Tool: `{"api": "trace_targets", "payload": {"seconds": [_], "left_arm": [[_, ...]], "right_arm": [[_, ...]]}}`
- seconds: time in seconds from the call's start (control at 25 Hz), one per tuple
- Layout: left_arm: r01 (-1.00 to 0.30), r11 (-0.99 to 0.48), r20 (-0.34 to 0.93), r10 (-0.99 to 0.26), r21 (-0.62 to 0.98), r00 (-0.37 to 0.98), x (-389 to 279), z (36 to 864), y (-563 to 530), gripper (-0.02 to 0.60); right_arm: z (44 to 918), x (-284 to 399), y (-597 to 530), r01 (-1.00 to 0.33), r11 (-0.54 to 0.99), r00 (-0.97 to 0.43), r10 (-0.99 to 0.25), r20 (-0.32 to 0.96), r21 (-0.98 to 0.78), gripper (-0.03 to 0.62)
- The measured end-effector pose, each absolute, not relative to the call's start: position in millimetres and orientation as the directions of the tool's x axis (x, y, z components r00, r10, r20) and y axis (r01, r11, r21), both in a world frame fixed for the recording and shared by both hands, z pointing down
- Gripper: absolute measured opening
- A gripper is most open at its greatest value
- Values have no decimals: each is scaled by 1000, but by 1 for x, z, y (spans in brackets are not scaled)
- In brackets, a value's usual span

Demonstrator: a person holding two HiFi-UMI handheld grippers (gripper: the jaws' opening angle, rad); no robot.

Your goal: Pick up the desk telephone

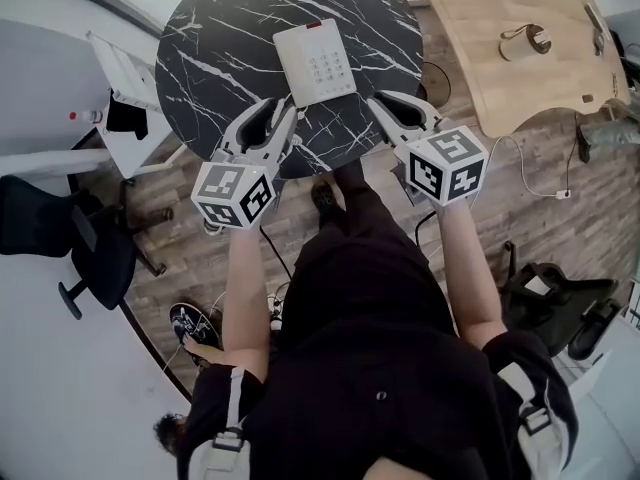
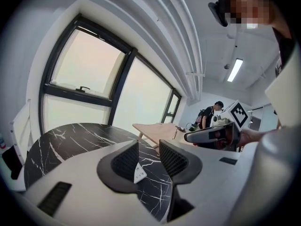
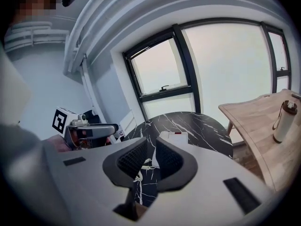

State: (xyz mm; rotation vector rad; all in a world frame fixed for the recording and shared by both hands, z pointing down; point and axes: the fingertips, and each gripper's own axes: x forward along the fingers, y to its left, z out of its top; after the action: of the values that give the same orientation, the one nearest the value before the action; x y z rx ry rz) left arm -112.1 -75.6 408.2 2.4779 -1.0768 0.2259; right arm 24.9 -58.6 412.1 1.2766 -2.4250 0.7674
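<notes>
The white desk telephone point(image 1: 315, 63), with a keypad and a red light at its far edge, lies flat on the round black marble table point(image 1: 220, 28). My left gripper point(image 1: 283, 110) is at the phone's near left corner, open, with a clear gap between its jaws. In the left gripper view, only a sliver of the phone point(image 2: 139, 173) shows through that gap. My right gripper point(image 1: 380, 106) is at the near right corner, jaws together with nothing between them. The right gripper view shows the phone point(image 3: 173, 138) just beyond the jaws, and a white coiled cord point(image 3: 141, 166) on the table.
A light wooden table point(image 1: 510, 38) with a bottle point(image 1: 530, 38) stands to the right. A black office chair point(image 1: 60, 238) is at the left, and cables point(image 1: 540, 178) and a bag point(image 1: 550, 288) lie on the floor. A person point(image 2: 207, 114) stands far off.
</notes>
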Motion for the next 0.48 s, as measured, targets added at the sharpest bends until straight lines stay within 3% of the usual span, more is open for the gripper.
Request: {"api": "trace_targets", "payload": {"seconds": [0.2, 0.48], "left_arm": [[-737, -570, 360, -644, 362, 675, -111, 436, -88, 178], [-747, -478, 420, -624, 463, 659, -105, 478, -116, 221]], "right_arm": [[445, 23, -72, -818, 458, -575, -615, 540, -349, 135], [488, 22, -107, -797, 457, -600, -527, 602, -396, 209]]}}
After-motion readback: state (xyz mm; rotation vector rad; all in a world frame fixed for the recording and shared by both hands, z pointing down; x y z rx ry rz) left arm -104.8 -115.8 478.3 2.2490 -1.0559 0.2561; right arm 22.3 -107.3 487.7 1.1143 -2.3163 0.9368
